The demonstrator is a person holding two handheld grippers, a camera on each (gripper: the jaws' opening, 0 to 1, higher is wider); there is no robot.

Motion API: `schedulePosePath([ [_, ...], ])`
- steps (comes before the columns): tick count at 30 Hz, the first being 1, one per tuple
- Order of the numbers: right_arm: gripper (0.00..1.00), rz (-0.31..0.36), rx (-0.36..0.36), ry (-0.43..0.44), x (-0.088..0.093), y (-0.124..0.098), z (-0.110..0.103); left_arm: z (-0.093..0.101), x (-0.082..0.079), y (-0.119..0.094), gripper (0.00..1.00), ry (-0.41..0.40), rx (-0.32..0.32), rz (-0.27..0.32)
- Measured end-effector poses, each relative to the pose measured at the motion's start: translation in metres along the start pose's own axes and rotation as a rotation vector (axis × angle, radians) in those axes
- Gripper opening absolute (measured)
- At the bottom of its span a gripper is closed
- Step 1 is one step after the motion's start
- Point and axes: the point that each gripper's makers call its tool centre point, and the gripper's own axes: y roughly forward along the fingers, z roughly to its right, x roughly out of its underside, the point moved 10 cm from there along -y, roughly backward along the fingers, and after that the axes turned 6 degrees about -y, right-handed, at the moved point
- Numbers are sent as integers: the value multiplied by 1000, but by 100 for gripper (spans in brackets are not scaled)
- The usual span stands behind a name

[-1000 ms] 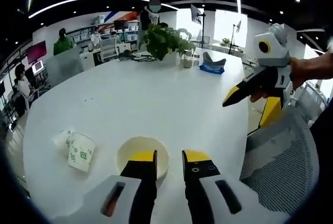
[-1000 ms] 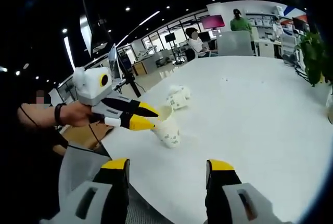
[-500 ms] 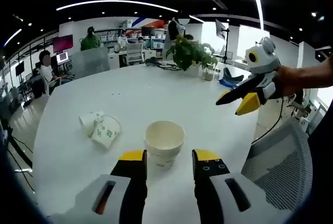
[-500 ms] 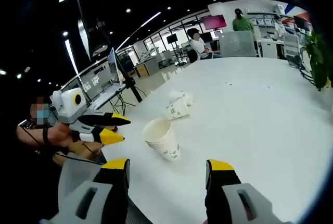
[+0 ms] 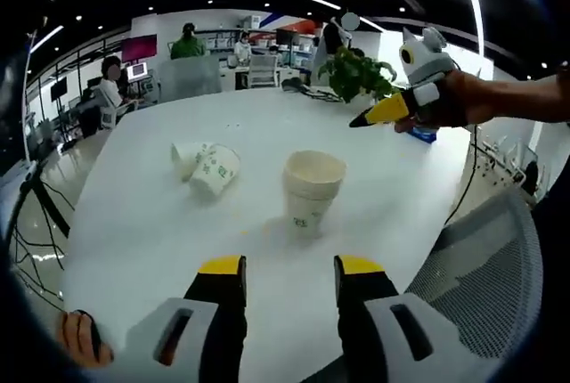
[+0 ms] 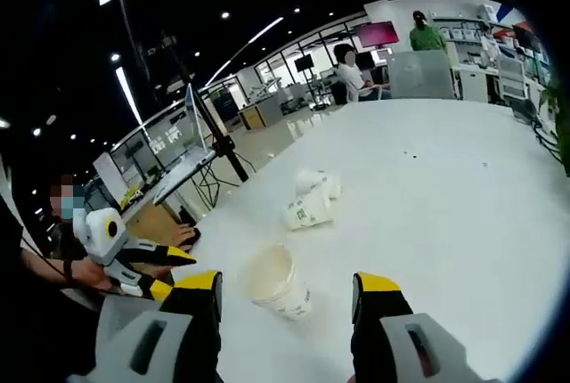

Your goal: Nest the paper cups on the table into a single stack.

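Note:
An upright paper cup stack [image 5: 312,191] stands near the middle of the white table [image 5: 134,232]. It is apart from my left gripper [image 5: 289,269], which is open and holds nothing. Two printed cups [image 5: 214,169] lie on their sides to the left of the stack. My right gripper [image 5: 370,116] reaches in over the table beyond the stack. In the right gripper view, the stack [image 6: 276,281] sits between the wide-open fingers of my right gripper [image 6: 287,283], farther off. The lying cups [image 6: 307,209] are beyond it, and the left gripper [image 6: 171,273] is off the table's edge.
A potted plant [image 5: 356,71] and a blue object [image 5: 423,134] stand at the table's far side. A grey mesh chair [image 5: 485,267] is close on the right. A tripod [image 6: 209,125] stands past the table's edge. People sit at desks in the background.
My left gripper has opened wider off the upright cup's rim and drawn back toward the table's edge. The right gripper has moved in over the table. The cups stay put.

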Motion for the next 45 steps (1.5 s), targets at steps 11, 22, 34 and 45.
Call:
schedulePosePath([
  [11, 58, -54, -16, -78, -37, 46, 8, -5, 1, -3, 35, -37, -51, 37],
  [22, 57, -110, -35, -65, -47, 96, 27, 2, 1, -3, 37, -35, -36, 22],
  [34, 56, -149, -64, -50, -57, 150, 39, 6, 1, -2, 42, 2, -31, 3],
  [45, 57, -193, -88, -36, -54, 181, 44, -4, 1, -4, 42, -45, -37, 33],
])
